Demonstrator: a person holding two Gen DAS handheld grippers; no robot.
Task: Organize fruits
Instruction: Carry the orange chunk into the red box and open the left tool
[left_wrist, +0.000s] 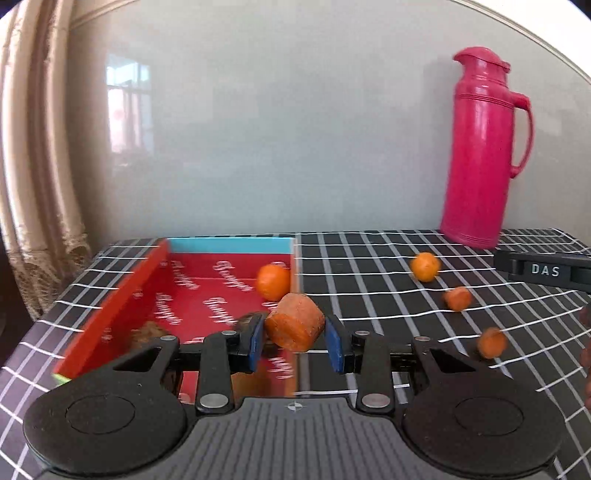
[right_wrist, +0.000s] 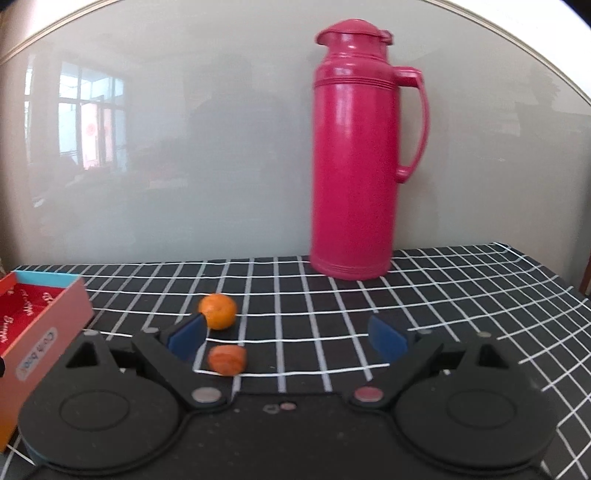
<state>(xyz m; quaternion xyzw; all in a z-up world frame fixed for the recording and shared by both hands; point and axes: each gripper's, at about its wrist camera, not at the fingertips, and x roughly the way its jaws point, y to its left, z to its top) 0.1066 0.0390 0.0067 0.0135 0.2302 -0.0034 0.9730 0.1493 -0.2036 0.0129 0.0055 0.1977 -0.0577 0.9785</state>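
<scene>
The left gripper (left_wrist: 294, 341) clamps a carrot chunk (left_wrist: 295, 322) above the red box (left_wrist: 110, 306); next, I judge, release inside. The right gripper (right_wrist: 286, 338) gapes empty near another chunk (right_wrist: 227, 359) and an orange (right_wrist: 218, 311).

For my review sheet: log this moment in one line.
left gripper: shut on carrot chunk, over red box | right gripper: open, empty | loose on cloth: orange, carrot piece
</scene>
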